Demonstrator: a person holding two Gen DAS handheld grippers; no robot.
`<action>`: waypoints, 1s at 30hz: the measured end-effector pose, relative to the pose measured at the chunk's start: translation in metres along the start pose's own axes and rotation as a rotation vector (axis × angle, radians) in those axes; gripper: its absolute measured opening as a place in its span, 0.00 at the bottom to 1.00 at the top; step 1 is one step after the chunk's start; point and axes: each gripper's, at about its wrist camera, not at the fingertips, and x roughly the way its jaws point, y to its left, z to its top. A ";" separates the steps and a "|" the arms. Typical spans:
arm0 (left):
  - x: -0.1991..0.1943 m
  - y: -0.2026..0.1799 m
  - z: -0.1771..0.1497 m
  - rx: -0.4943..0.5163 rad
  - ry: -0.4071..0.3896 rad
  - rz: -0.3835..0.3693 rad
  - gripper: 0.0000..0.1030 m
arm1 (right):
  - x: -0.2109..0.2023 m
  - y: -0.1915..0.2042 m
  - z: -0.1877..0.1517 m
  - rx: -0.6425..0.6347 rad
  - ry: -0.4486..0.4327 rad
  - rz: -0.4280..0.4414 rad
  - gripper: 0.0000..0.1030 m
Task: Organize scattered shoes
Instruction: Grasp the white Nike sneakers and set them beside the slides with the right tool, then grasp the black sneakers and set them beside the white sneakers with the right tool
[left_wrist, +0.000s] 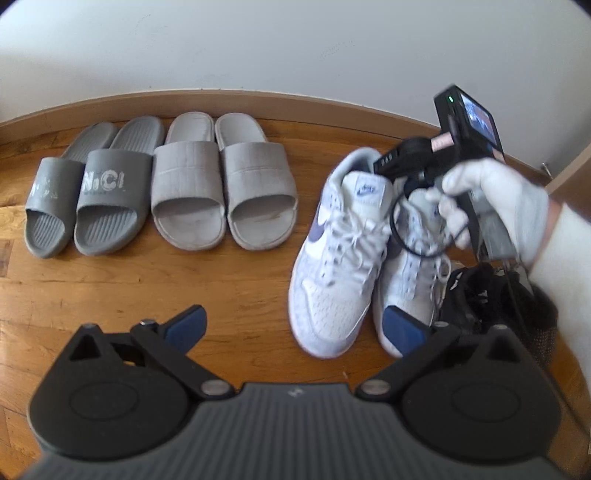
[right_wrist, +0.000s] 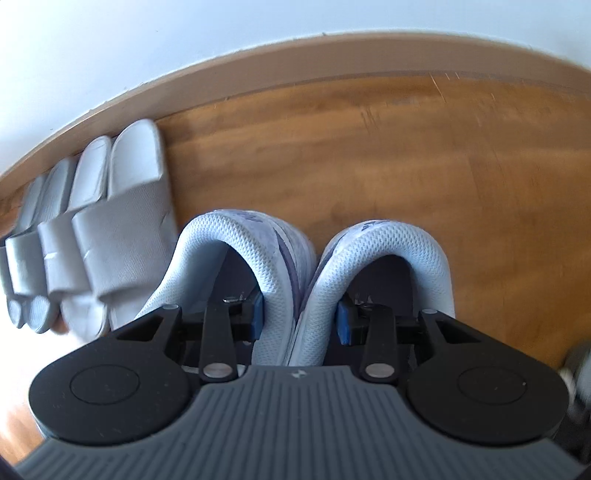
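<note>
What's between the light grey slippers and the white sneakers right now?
Nothing: in the left wrist view a bare strip of wooden floor separates the light grey slippers from the white sneakers, which the right tongs hold pinched together.

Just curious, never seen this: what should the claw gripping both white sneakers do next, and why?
Probably carry the white sneakers toward the baseboard and set them beside the light grey slides. The right claw pinches their inner collars, and the floor there looks bare.
</note>
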 end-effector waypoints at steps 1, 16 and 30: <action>0.000 0.000 0.000 -0.002 -0.002 0.003 0.99 | 0.004 0.005 0.009 -0.018 -0.009 -0.004 0.34; 0.022 0.016 -0.006 -0.089 -0.058 0.096 0.99 | 0.050 0.042 0.098 -0.104 -0.044 -0.054 0.35; 0.024 -0.006 -0.022 -0.118 -0.025 0.060 0.99 | 0.048 0.024 0.119 0.020 -0.040 -0.018 0.57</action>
